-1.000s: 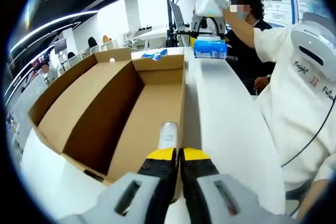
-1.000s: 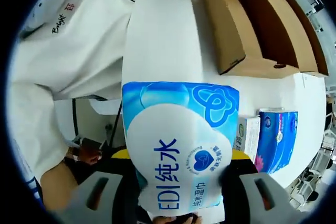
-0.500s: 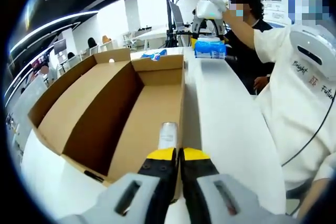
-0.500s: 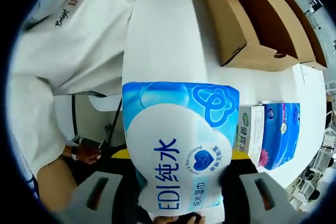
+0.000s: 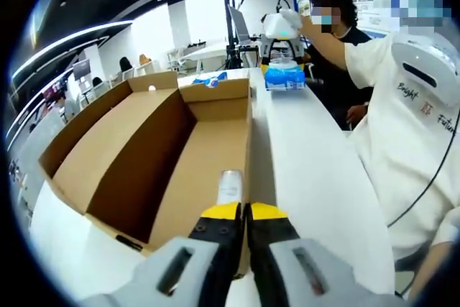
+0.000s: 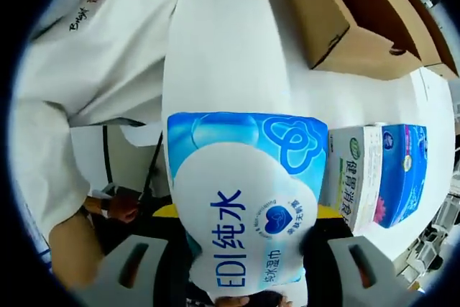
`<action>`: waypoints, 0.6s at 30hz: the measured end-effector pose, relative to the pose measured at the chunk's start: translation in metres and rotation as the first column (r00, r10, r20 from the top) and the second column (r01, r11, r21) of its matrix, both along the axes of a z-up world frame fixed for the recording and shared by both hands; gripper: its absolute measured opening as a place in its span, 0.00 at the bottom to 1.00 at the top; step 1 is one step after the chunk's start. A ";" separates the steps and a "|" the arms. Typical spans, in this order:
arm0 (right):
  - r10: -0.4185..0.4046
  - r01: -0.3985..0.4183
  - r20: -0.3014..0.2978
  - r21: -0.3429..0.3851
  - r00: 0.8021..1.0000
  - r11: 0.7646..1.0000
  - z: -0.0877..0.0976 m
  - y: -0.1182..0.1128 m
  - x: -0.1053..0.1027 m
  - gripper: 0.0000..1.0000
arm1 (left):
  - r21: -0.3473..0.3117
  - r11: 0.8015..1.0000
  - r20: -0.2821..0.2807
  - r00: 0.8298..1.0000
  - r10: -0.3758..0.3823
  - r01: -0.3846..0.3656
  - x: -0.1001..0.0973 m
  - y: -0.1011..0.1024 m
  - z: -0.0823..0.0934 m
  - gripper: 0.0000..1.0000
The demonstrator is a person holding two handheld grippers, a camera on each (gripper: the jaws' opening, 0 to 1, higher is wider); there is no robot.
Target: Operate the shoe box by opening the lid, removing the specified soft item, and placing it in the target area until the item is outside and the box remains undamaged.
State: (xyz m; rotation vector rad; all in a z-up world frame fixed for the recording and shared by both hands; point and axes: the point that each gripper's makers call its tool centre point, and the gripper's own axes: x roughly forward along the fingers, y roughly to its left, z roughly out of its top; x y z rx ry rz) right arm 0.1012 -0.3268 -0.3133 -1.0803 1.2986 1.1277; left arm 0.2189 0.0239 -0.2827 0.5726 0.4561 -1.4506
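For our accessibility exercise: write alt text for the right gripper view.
The right gripper clamps a blue-and-white soft wipes pack above a white table. A blue-and-green tissue box lies beside it, an open brown cardboard shoe box beyond.

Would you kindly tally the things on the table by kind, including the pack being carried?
Cardboard boxes: 1, the open shoe box
Soft blue-and-white packs: 1, held in the right gripper
Tissue boxes: 1, blue and white
Total: 3

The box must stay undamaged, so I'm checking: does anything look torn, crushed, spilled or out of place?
Nothing stands out. The shoe box sits open on the white table with straight walls, the left gripper shut on its rim. The right gripper holds the wet wipes pack intact above the table.
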 end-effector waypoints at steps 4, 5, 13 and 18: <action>0.011 -0.011 -0.011 0.004 1.000 1.000 -0.007 -0.002 -0.001 0.62 | -0.004 1.000 0.001 1.000 0.000 0.000 0.000 0.000 0.000 0.03; 0.034 -0.034 -0.009 0.005 0.999 0.999 -0.010 -0.003 0.000 0.62 | -0.002 1.000 0.000 1.000 0.001 -0.001 0.000 0.000 0.000 0.03; 0.048 -0.048 -0.005 -0.031 0.999 0.998 -0.021 -0.010 0.005 0.62 | 0.001 1.000 0.004 1.000 0.004 -0.004 -0.001 -0.001 0.000 0.03; 0.035 -0.035 0.009 -0.018 0.999 0.999 -0.022 -0.012 0.009 0.62 | 0.003 1.000 0.000 1.000 0.005 -0.005 -0.001 -0.001 0.000 0.03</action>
